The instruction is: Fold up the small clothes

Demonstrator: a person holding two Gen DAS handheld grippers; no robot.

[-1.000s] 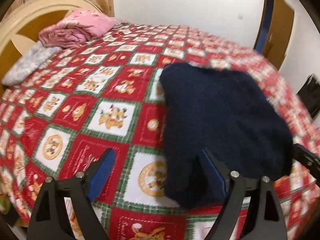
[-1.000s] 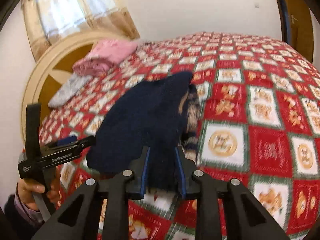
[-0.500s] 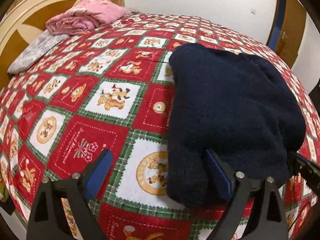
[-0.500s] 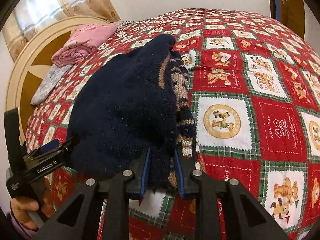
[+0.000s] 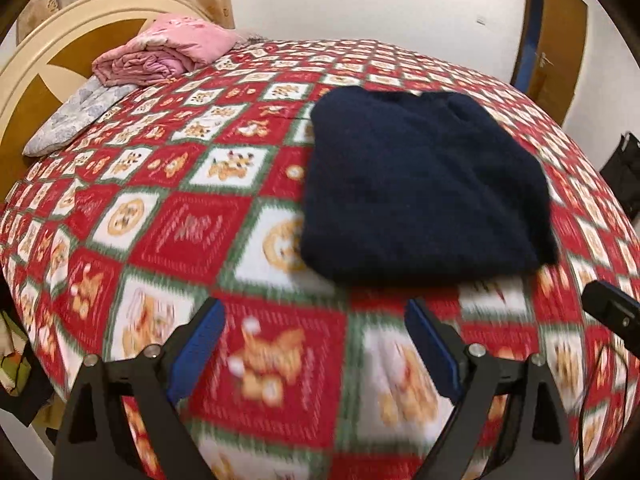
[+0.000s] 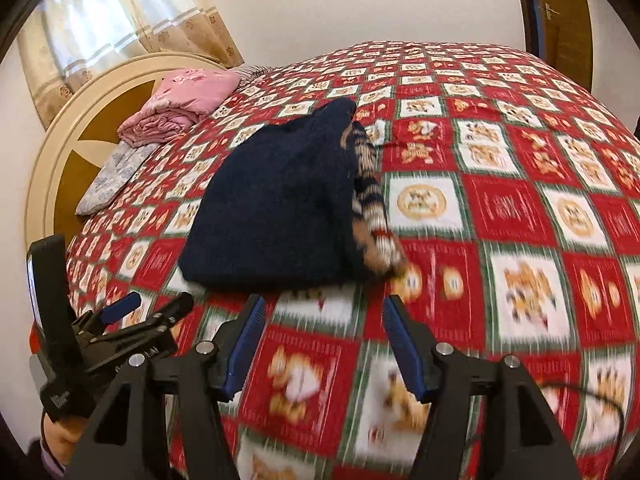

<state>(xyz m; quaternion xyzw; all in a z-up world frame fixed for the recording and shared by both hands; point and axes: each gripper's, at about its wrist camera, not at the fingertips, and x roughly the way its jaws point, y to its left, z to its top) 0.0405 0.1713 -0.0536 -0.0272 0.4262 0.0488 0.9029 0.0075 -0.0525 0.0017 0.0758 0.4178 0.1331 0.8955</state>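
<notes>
My right tool [image 6: 322,344] has just been opening, and nothing is between its blue pads [image 6: 404,350] now. It sits just in front of the dark blue sweater [image 6: 276,208] and does not touch it. My left tool [image 5: 316,354] is wide open too, with nothing in it, and it is also just in front of the sweater. The sweater lies folded flat on the bed cover [image 5: 192,224], which has red and white squares. A striped sleeve [image 6: 370,204] peeks out along the sweater's right edge. Far behind the sweater, by the round headboard [image 6: 76,136], rests a folded pink blanket [image 5: 168,52].
</notes>
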